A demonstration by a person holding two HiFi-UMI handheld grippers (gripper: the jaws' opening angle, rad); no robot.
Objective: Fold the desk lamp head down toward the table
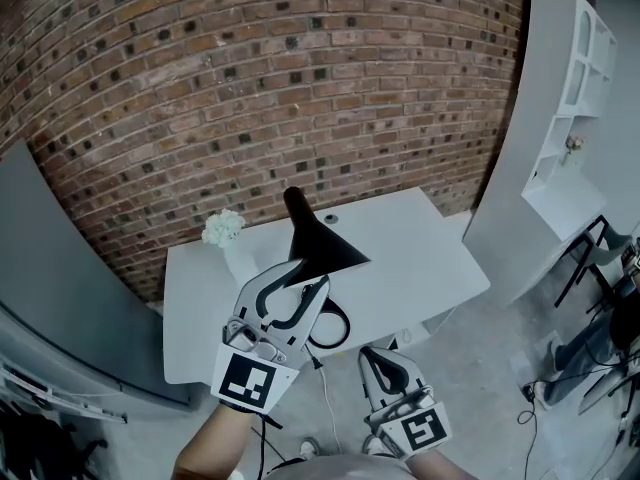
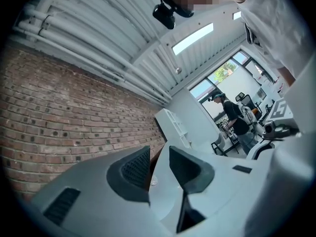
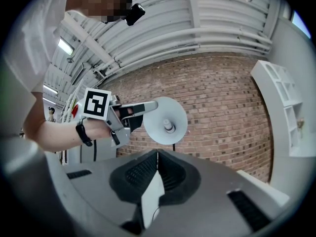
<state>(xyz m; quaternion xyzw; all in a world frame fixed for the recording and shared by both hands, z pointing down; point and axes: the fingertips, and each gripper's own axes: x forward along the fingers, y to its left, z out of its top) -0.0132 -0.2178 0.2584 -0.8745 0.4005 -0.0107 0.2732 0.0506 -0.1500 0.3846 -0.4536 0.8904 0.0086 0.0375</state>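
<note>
Left gripper [image 1: 312, 273] at rim of lamp head [image 1: 325, 243].
Jaws half open around the rim, no clamp visible; right gripper [image 1: 378, 356] closed and empty, near table [image 1: 430, 238] edge.

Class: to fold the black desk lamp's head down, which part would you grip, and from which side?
The lamp shade by its wide rim, from the person's side. The cone opens toward the person, its thin wall fits between jaws, and the rim lies farthest from the neck, so probably the best leverage.
</note>
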